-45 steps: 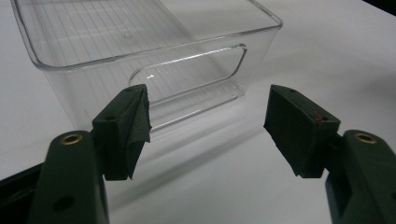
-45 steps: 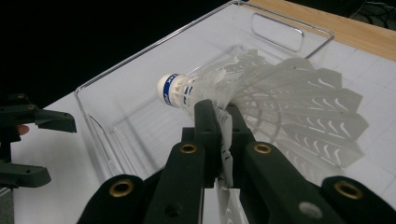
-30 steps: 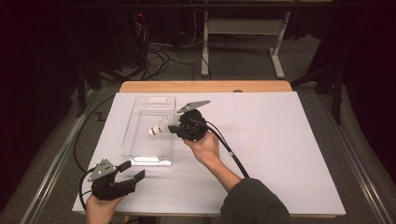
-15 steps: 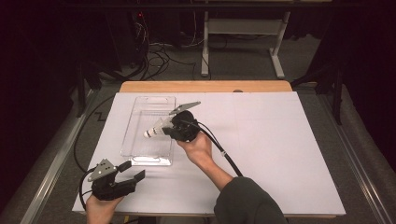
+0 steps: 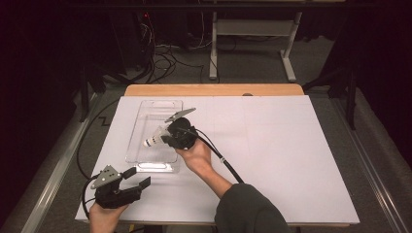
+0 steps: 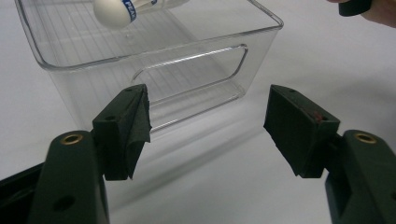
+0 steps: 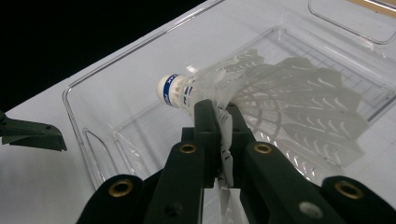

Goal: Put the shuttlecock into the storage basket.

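Note:
A white plastic shuttlecock [image 7: 261, 98] with a blue-banded cork tip [image 5: 149, 142] hangs over the clear plastic bin [image 5: 141, 116]. My right gripper [image 7: 219, 121] is shut on one side of its skirt, above the bin's right half [image 5: 165, 137]. The cork end [image 6: 114, 11] shows above the bin's near wall in the left gripper view. At the table's front left my left gripper [image 5: 137, 178] rests open with nothing between its jaws, a short way in front of the bin's near end [image 6: 187, 74].
The bin stands on a white sheet [image 5: 282, 160] that covers a wooden table [image 5: 214, 90]. A black cable [image 5: 228, 162] trails from the right gripper across the sheet. Table legs and loose cables lie on the floor beyond.
My right gripper has carried the shuttlecock leftward and a little lower, from the bin's right rim to above its inside. The left gripper has stayed where it was.

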### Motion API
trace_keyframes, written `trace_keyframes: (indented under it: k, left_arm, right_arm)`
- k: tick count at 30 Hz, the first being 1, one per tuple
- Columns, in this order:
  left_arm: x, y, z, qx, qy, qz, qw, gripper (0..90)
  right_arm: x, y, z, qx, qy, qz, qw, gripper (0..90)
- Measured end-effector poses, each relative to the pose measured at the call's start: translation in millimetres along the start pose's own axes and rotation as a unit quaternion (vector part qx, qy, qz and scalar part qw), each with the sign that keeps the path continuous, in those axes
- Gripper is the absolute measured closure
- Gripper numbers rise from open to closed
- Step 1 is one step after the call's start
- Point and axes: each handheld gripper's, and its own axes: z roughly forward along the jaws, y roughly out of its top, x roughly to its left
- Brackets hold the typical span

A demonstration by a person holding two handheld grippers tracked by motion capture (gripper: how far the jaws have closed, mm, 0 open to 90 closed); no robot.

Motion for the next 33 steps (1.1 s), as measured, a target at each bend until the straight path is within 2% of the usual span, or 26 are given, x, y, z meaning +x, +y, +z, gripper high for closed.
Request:
trace_keyframes:
  k: [17,33]
  left_arm:
    - [-0.2,0.0,0.3,0.003,0.001,0.003,1.0,31.9]
    - [-0.6,0.1,0.6,0.003,-0.001,0.003,1.0,31.9]
  right_arm:
    - [9.0,2.2,23.0,0.027,-0.001,-0.01,0.9996,88.5]
    - [14.8,5.6,31.8,0.038,-0.008,-0.015,0.9991,88.3]
